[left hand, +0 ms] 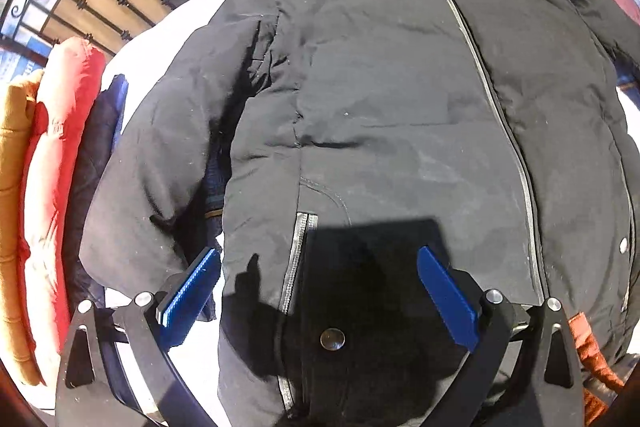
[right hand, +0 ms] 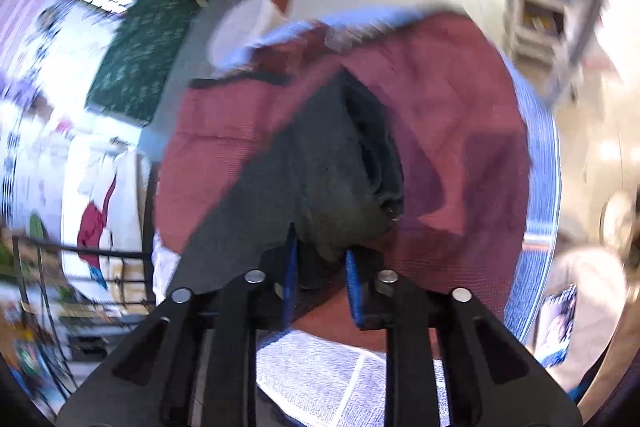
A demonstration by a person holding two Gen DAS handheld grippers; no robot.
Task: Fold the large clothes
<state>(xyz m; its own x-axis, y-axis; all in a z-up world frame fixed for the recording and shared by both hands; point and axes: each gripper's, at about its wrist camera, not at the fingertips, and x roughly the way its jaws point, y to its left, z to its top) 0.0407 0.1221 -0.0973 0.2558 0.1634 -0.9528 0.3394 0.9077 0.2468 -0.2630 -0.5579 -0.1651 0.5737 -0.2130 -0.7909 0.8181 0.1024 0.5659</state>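
Left wrist view. A black padded zip-front jacket lies spread front-up on a white-covered surface, collar at the far end and hem nearest the camera. Its grey zipper is closed and runs from the collar to the hem. One sleeve lies along the jacket's left edge, over a dark blue garment. A metal snap button sits on the lower front, beside a zipped pocket. The left tool hovers over the hem with its blue pads spread wide and nothing between them; its shadow falls on the fabric. Folded red and mustard-yellow padded garments are stacked at the left edge. A black wrought-iron railing stands behind.

Right wrist view (motion-blurred). The right tool has its blue pads drawn close together, pinching a bunched fold of dark padded cloth, apparently part of the black jacket, which rises away from the tool. Behind the fold lies a maroon fabric. Below the tool shows a white patterned cloth. The cluttered room beyond is too blurred to identify.
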